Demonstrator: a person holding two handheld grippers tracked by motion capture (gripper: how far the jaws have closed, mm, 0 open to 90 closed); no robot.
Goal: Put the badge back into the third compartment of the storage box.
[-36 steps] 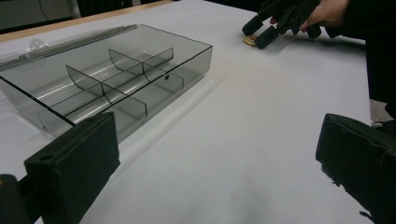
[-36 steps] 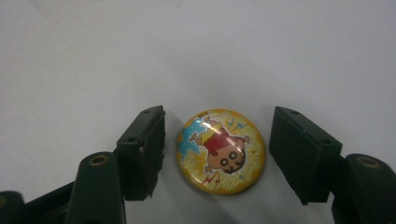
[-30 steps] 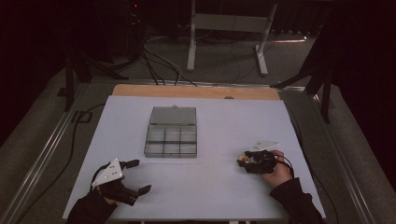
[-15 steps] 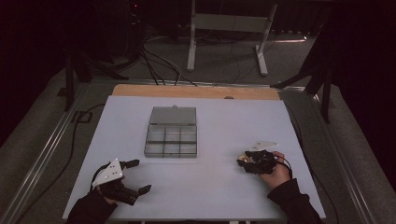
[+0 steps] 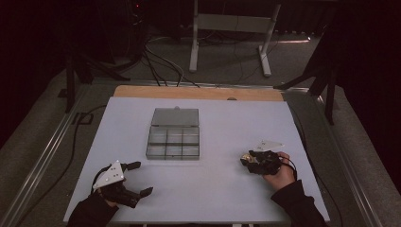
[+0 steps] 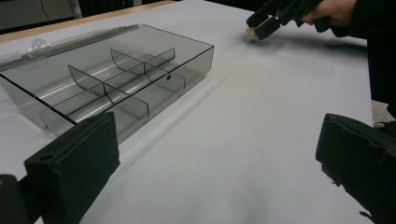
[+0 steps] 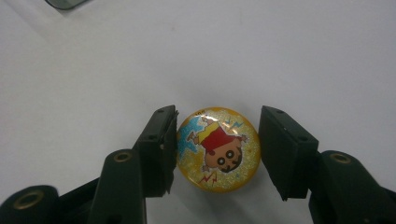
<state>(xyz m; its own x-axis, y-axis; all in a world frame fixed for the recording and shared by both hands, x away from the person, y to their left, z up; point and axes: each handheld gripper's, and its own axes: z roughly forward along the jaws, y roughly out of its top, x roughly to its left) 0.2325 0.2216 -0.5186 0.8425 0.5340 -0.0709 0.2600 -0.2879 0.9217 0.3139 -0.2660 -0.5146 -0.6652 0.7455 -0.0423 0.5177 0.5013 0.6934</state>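
The round badge (image 7: 218, 149), yellow and glittered with a cartoon figure printed on it, was seated flat on the white table (image 5: 222, 123) toward its near right area. It was clamped between the two jaws of the right gripper (image 7: 218, 151): both pads were pressed against its opposite edges, so the jaws were closed as far as the badge allowed. In the high view the right gripper (image 5: 257, 161) was held low over the table by the right hand (image 5: 280, 171). The open, smoke-grey compartment box (image 5: 173, 134) was located well apart, to the left and farther off, near the table's centre. The left gripper (image 5: 130, 178) was positioned at the near left edge, its jaws spread wide with nothing between them.
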